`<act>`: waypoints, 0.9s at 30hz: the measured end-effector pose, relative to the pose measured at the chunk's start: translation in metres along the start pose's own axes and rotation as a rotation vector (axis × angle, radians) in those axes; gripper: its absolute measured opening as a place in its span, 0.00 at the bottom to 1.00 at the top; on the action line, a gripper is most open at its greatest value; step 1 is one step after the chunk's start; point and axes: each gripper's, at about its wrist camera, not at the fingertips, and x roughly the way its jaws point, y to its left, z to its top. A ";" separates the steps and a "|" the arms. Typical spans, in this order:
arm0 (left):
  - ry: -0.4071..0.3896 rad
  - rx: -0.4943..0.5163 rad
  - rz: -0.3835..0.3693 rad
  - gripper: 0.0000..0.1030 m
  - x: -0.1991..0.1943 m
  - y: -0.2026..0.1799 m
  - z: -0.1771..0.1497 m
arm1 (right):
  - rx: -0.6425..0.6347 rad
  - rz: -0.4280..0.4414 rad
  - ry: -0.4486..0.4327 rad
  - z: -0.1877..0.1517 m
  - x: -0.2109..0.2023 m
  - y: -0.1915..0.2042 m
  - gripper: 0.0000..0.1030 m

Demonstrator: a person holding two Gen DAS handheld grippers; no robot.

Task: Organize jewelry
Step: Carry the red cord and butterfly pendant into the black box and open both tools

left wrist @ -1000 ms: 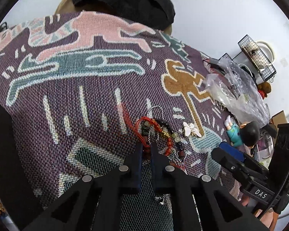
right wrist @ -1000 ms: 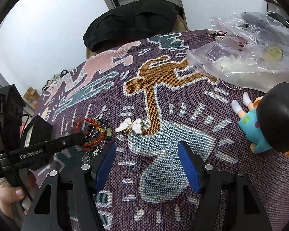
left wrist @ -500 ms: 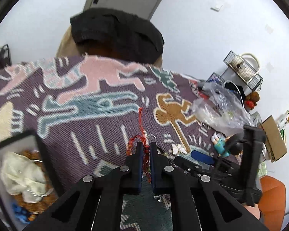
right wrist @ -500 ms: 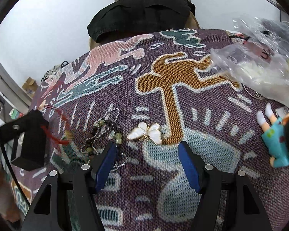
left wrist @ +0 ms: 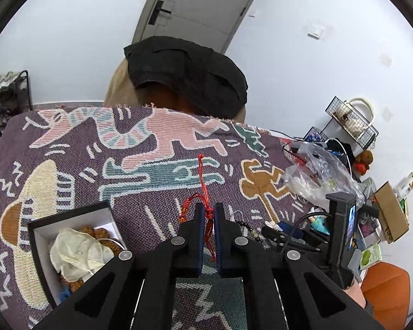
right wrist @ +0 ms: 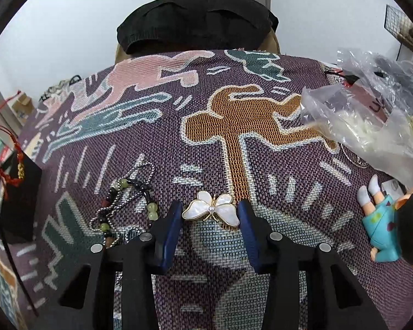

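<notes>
My left gripper [left wrist: 208, 211] is shut on a red cord bracelet [left wrist: 202, 181] and holds it lifted above the patterned cloth; the bracelet also shows at the far left of the right wrist view [right wrist: 12, 148]. An open black jewelry box [left wrist: 77, 247] with a white lining lies at lower left, holding a pale pouch and brown beads. My right gripper [right wrist: 209, 206] is open, its fingers on either side of a white butterfly brooch [right wrist: 210, 211] on the cloth. A beaded bracelet tangled with a silver chain [right wrist: 124, 206] lies to its left.
A woven cloth [right wrist: 234, 126] with cartoon figures covers the table. Crumpled clear plastic bags [right wrist: 371, 115] lie at right. A small doll [right wrist: 385, 220] in a teal outfit lies at the right edge. A chair with black fabric [right wrist: 195, 22] stands behind the table.
My left gripper has lifted the red bracelet off the jewelry pile and carried it up and left, bringing the box into view. My right gripper has moved forward to straddle the butterfly brooch.
</notes>
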 end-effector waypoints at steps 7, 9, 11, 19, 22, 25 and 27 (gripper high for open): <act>-0.037 -0.012 0.017 0.06 -0.020 0.013 0.003 | 0.037 0.101 -0.055 0.003 -0.022 -0.003 0.41; -0.049 -0.013 0.035 0.06 -0.028 0.019 0.003 | 0.039 0.128 -0.075 0.007 -0.031 -0.001 0.41; -0.061 -0.020 0.051 0.06 -0.036 0.026 0.002 | 0.041 0.163 -0.090 0.012 -0.037 0.003 0.41; -0.063 -0.075 0.100 0.06 -0.053 0.055 -0.008 | -0.003 0.250 -0.142 0.023 -0.060 0.035 0.41; -0.046 -0.097 0.101 0.06 -0.054 0.063 -0.011 | -0.023 0.270 -0.148 0.026 -0.063 0.051 0.41; -0.020 -0.101 0.108 0.07 -0.055 0.067 -0.015 | -0.035 0.295 -0.143 0.027 -0.062 0.065 0.41; -0.010 -0.094 0.123 0.08 -0.056 0.068 -0.016 | -0.046 0.309 -0.139 0.027 -0.061 0.074 0.41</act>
